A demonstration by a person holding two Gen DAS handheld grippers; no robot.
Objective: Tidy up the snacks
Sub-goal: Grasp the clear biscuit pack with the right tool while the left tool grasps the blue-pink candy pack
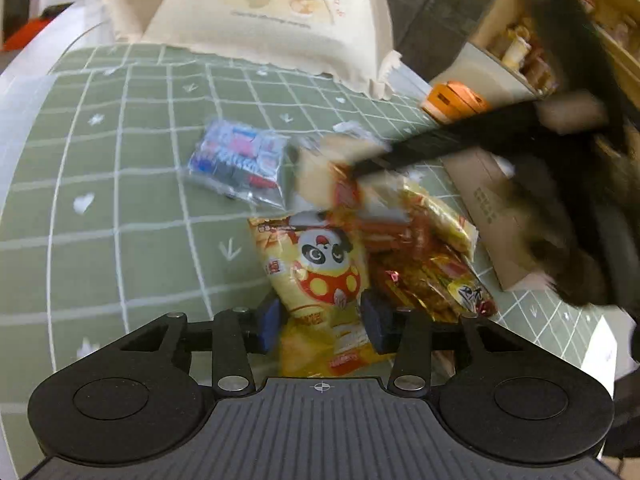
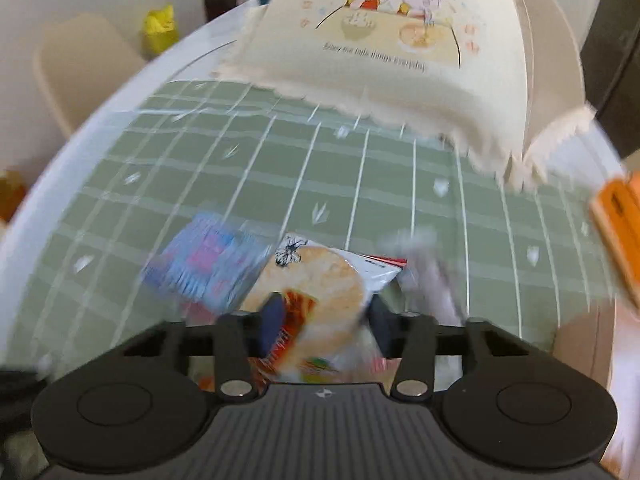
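On the green grid mat [image 1: 120, 200] lies a yellow snack bag with a panda [image 1: 320, 272]. My left gripper [image 1: 323, 326] straddles its lower part, and both blue pads touch its sides. The right gripper [image 2: 324, 316] is shut on a clear packet with a round rice cracker [image 2: 320, 276]. In the left wrist view that packet [image 1: 316, 172] is blurred, held just above the pile by the black right gripper [image 1: 354, 168] reaching in from the right. A blue and white packet [image 1: 236, 164] lies to the left, and red and gold snack packets [image 1: 424, 276] to the right of the panda bag.
A cream bag printed with cartoon children [image 1: 276, 20] stands at the mat's far edge. At the right are a cardboard box [image 1: 492, 208], an orange object [image 1: 452, 100] and a shelf box with snacks [image 1: 524, 52]. A silvery wrapper [image 2: 432, 272] lies near the cracker packet.
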